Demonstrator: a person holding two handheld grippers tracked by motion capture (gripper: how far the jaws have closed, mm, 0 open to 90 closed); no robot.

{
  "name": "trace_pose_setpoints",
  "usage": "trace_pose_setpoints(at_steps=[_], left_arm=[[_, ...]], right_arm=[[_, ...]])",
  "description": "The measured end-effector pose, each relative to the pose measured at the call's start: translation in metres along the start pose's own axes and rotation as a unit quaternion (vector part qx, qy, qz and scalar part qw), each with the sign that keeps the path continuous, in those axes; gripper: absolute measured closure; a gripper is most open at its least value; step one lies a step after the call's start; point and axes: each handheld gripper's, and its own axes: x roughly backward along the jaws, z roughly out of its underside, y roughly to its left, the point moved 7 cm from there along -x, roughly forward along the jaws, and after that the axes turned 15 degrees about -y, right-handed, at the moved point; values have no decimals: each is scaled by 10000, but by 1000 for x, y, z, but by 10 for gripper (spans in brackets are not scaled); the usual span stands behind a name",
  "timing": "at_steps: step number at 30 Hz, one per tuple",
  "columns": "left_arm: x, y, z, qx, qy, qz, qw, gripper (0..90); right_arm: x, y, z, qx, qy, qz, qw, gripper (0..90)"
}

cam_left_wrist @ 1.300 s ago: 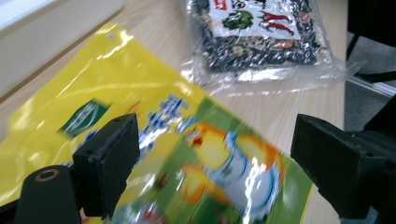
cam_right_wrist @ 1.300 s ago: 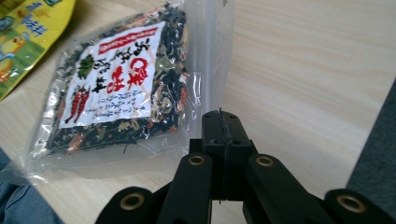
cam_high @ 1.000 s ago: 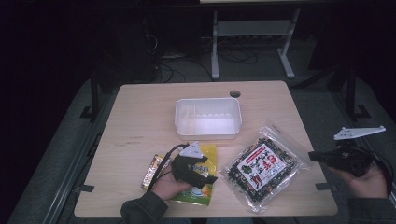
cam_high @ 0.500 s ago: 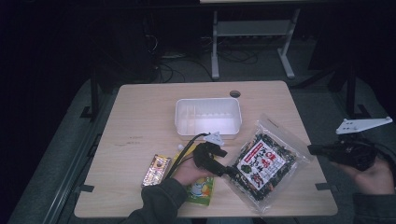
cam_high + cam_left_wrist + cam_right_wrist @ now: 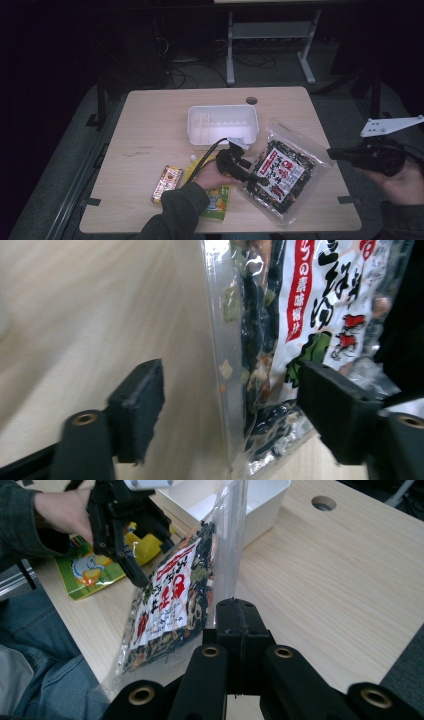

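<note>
- Wooden table [image 5: 150,125]: we see the seaweed bag [image 5: 282,172] lying right of centre, beside the white tray [image 5: 222,125].
- Left gripper [image 5: 245,172]: jaws just closing, straddling the bag's edge, apparently not yet pressing.
- Right gripper [image 5: 337,154]: jaws closed, empty, off the table's right edge.

A white plastic tub [image 5: 222,125] sits empty near the middle of the wooden table [image 5: 150,120]. Toward the near edge lie a small gold-wrapped packet [image 5: 167,183] and, just beside it, a yellow-green pouch [image 5: 216,202]. Cables trail across the dark floor behind.
</note>
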Motion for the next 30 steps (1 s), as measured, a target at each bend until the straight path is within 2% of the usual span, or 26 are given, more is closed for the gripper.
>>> trace_pose_setpoints(at_steps=[1,2,3,4,5,6,8,10,12,14,22,24,26,27,28,29,30], left_arm=[[0,0,1,55,17,63,10000,308],[1,0,1,74,37,95,9999,362],[2,-1,1,90,55,157,9998,362],[4,-4,1,70,52,255,9996,432],[4,-4,1,70,52,255,9996,468],[6,-4,0,33,71,240,9997,468],[11,-6,1,-38,15,287,9996,582],[13,-8,1,-79,-5,334,9994,638],[15,-10,1,-129,-26,342,9993,655],[16,-13,0,-211,-75,370,9991,713],[21,-16,0,-410,-94,214,9989,742],[21,-17,1,-428,-107,169,9989,744],[22,-16,1,-474,-104,94,9988,744],[22,-16,1,-474,-104,94,9988,743],[22,-17,1,-493,-120,77,9987,744],[23,-17,1,-526,-140,65,9985,744],[23,-17,1,-537,-146,56,9984,745]], right_arm=[[-1,0,-1,-2,-10,-12,10000,900],[-5,-2,-4,1,-27,-17,10000,900],[-5,-2,-4,1,-27,-17,10000,900],[-8,-3,-5,-3,-26,-33,10000,900],[-8,-3,-5,-3,-26,-33,10000,900],[-9,-4,-7,-15,-56,-42,10000,900],[-12,-8,-11,-71,-151,-68,9998,900],[-13,-10,-12,-78,-175,-54,9998,900],[-15,-13,-14,-144,-236,-107,9996,900],[-20,-20,-13,-216,-266,-98,9994,900],[-27,-32,-8,-482,-432,-109,9978,888],[-29,-36,-4,-589,-527,-122,9968,759],[-30,-39,0,-641,-580,-14,9963,700],[-30,-39,0,-641,-580,-14,9963,700],[-32,-40,6,-804,-612,-111,9948,618],[-32,-40,6,-804,-612,-111,9948,618],[-35,-41,13,-861,-642,-85,9942,540]])
